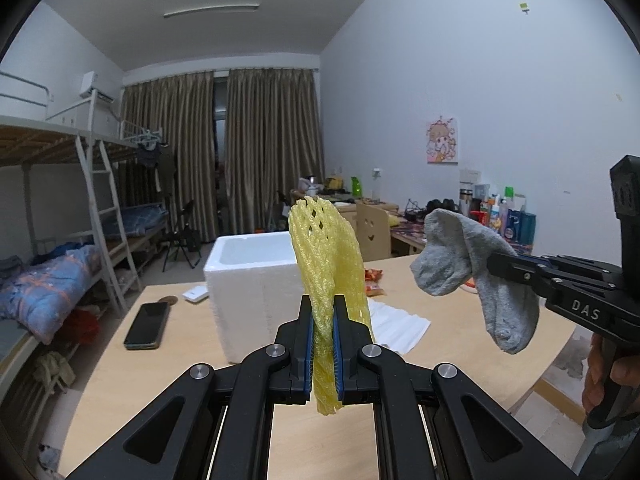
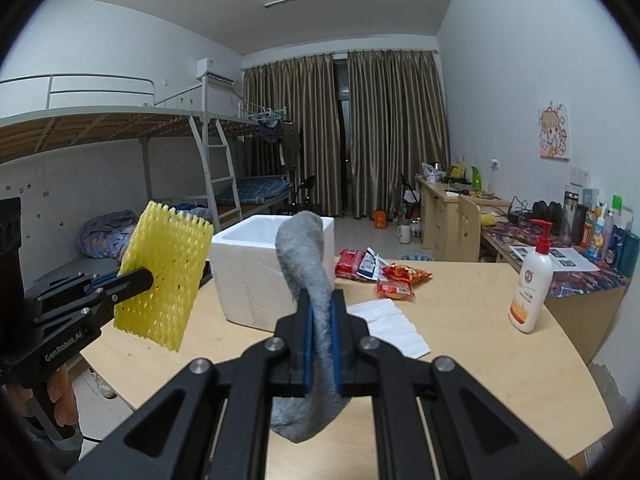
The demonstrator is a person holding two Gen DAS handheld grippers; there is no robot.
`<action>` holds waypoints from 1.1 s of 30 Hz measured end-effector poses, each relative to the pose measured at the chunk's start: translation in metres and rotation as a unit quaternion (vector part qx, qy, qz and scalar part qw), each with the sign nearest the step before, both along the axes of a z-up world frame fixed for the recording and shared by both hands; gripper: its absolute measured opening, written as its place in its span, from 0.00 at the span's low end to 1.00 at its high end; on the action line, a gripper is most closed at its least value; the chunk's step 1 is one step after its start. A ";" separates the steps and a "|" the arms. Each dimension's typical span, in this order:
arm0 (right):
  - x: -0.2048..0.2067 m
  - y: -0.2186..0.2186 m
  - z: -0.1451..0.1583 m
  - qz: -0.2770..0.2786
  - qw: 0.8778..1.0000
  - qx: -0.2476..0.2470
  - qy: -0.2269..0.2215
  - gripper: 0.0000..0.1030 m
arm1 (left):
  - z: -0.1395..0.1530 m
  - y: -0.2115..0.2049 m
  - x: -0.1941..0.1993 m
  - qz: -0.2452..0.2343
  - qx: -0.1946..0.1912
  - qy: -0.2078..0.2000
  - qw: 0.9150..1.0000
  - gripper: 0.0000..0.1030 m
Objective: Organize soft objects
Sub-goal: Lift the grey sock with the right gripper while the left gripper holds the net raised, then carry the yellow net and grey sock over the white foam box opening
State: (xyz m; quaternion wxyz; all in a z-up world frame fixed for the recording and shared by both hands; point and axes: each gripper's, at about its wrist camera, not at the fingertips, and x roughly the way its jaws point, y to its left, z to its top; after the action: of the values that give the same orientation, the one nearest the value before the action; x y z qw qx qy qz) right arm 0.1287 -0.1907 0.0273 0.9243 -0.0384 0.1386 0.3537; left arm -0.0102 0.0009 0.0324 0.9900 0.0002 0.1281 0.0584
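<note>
Polystyrene, the open white box sits on your worktop at twelve o'clock. Your left gripper has its jaws clamped on the yellow foam net, aloft at ten o'clock from the right camera. Your right gripper pinches the grey sock mid-length; release short and either limp piece may snag the rim.

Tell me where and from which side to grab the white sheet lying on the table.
Take the flat white corrugated sheet by its near corner that pokes toward the wooden table edge, coming low from the front. It lies flat, so only an edge gives a claw purchase.
</note>
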 end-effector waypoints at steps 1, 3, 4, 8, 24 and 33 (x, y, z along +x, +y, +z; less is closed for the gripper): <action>0.000 0.001 0.000 0.002 1.000 0.000 -0.001 0.11 | 0.000 0.001 -0.001 0.005 0.000 0.001 1.000 0.08; -0.003 0.003 0.001 0.006 1.000 0.001 -0.003 0.11 | 0.001 0.003 -0.004 0.012 -0.002 0.002 1.000 0.08; -0.004 0.005 0.001 0.009 1.000 0.001 -0.004 0.11 | 0.002 0.005 -0.006 0.017 -0.002 0.000 1.000 0.08; -0.003 0.012 0.000 0.023 1.000 0.001 -0.006 0.11 | 0.003 0.016 -0.010 0.036 -0.002 0.000 0.999 0.08; 0.006 0.055 0.002 0.082 0.997 -0.002 -0.008 0.10 | 0.011 0.055 -0.021 0.086 -0.005 -0.010 0.996 0.08; 0.021 0.064 0.008 0.086 0.996 -0.001 -0.005 0.11 | 0.015 0.062 0.002 0.079 -0.001 -0.007 0.997 0.08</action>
State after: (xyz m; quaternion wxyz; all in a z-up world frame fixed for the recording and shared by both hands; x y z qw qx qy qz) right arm 0.1502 -0.1267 0.0350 0.8909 -0.0532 0.1305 0.4317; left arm -0.0078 0.0626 0.0472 0.9832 -0.0113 0.1211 0.1361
